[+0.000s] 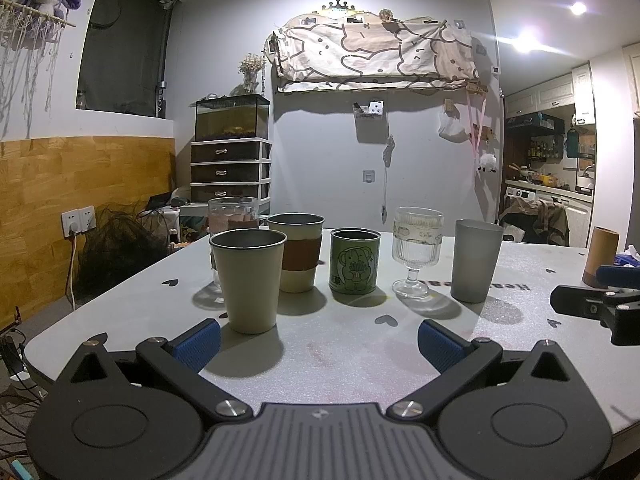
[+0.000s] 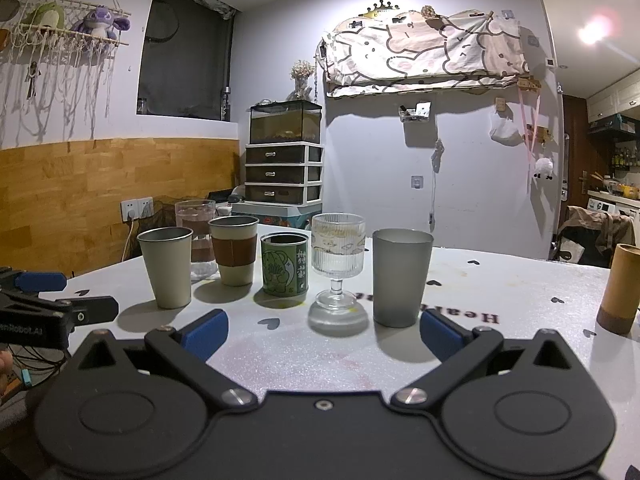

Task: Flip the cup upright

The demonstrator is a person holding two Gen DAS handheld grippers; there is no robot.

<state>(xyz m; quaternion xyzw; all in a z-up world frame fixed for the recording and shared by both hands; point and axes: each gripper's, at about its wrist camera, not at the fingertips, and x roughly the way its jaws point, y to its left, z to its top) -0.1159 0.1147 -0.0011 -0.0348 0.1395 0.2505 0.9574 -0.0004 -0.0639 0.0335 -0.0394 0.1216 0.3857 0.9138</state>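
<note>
Several cups stand upright in a row on the grey table (image 1: 340,360): a cream metal cup (image 1: 248,280) (image 2: 167,266), a cream cup with a brown sleeve (image 1: 297,257) (image 2: 234,249), a green cartoon cup (image 1: 354,266) (image 2: 285,265), a ribbed stemmed glass (image 1: 416,250) (image 2: 337,264), a grey frosted cup (image 1: 476,265) (image 2: 400,276) and a clear glass (image 1: 232,216) (image 2: 196,236) behind. My left gripper (image 1: 319,344) is open and empty in front of the cream cup. My right gripper (image 2: 324,334) is open and empty, near the grey cup and the stemmed glass.
A tan cylinder (image 1: 600,256) (image 2: 620,288) with a dark base stands at the table's right. The right gripper shows at the right edge of the left wrist view (image 1: 600,304); the left gripper shows at the left edge of the right wrist view (image 2: 48,300).
</note>
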